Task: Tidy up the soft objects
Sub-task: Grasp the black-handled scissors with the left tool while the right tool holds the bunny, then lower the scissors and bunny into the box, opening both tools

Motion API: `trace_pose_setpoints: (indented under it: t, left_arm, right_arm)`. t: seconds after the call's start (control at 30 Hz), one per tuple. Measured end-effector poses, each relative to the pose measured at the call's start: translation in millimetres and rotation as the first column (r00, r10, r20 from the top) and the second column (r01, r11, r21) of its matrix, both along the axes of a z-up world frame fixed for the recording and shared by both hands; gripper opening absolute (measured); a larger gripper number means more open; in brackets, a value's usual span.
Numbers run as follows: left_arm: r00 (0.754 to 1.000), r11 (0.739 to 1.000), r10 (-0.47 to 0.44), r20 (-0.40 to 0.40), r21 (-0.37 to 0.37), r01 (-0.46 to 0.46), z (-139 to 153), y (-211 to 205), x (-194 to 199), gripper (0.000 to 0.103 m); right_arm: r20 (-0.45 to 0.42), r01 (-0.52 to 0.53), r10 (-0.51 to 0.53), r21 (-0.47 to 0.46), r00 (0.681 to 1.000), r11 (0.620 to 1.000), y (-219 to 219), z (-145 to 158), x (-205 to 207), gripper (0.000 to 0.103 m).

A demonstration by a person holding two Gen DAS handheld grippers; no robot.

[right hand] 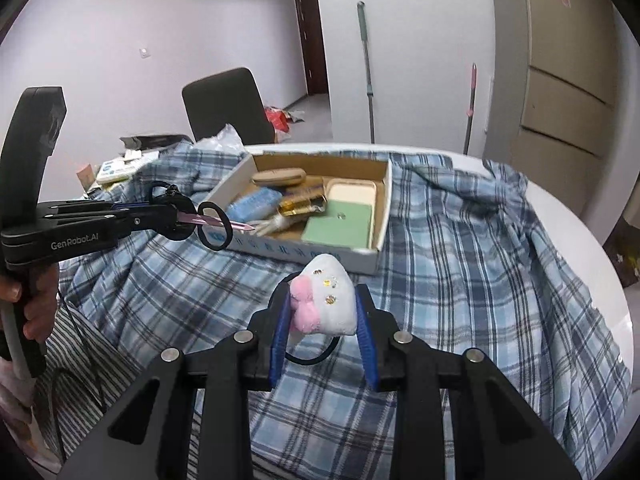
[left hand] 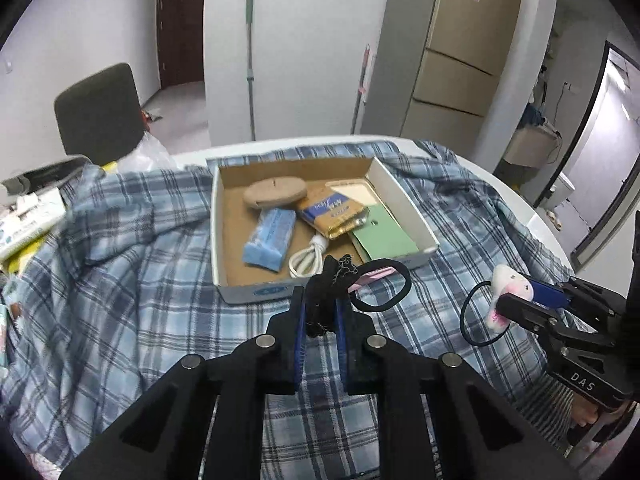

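- The left gripper (left hand: 320, 312), at the bottom centre of the left wrist view, has its jaws pressed together on a black hair tie (left hand: 380, 286) with a frilly black knot and a pink strip, held just in front of the box's near wall.
- The right gripper (right hand: 324, 320), at the bottom centre of the right wrist view, has its jaws pinching a white plush hair tie (right hand: 332, 300) with a pink bow, its black elastic loop hanging below.
- Both ties are held above the blue plaid cloth (left hand: 120, 300) that covers the surface.
- The cardboard box (left hand: 218, 216), at mid-frame, holds a blue packet (left hand: 270, 244), a white cable (left hand: 308, 262) and a green card (left hand: 384, 236).
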State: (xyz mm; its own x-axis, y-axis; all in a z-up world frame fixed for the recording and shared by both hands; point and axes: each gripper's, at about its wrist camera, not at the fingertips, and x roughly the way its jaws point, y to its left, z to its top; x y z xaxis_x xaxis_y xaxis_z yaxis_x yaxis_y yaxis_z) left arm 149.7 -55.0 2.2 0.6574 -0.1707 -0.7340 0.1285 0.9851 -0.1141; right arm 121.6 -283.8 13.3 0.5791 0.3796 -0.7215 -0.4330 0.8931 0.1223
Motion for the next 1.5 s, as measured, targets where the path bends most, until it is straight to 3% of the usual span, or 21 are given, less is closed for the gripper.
trace_pose_setpoints:
  t: [0.23,0.47,0.6,0.8,1.1,1.37,1.5]
  left_arm:
    - [0.997,0.999,0.015,0.072,-0.034,-0.012,31,2,3,0.014]
    - [0.991,1.0,0.003,0.136,0.005,-0.003,52,-6,21,0.014]
    - [0.992,1.0,0.004,0.127,-0.01,-0.003,53,-3,42,0.014]
    - [0.997,0.999,0.016,0.075,-0.041,-0.013,42,7,75,0.014]
    - [1.0,1.0,0.008,-0.012,-0.006,-0.008,0,6,106,0.014]
    - [0.998,1.0,-0.004,-0.059,0.002,0.004,-27,7,116,0.014]
    - [0.998,1.0,-0.01,-0.054,0.004,0.01,-31,6,116,0.014]
  right_arm:
    - [0.092,0.015,-0.017,0.032,0.996,0.999,8,31,2,0.03]
    - [0.167,0.012,-0.013,0.006,0.986,1.0,20,56,19,0.03]
    - [0.167,-0.003,0.004,-0.003,0.986,1.0,29,59,40,0.031]
    - [0.108,-0.014,0.018,-0.04,0.994,0.999,42,35,77,0.031]
    - [-0.011,-0.047,0.046,-0.083,0.999,0.995,59,-20,104,0.031]
    - [-0.071,-0.043,0.037,-0.084,0.997,0.996,63,-46,120,0.031]
    - [-0.108,-0.025,0.019,-0.062,0.994,0.998,62,-53,125,0.046]
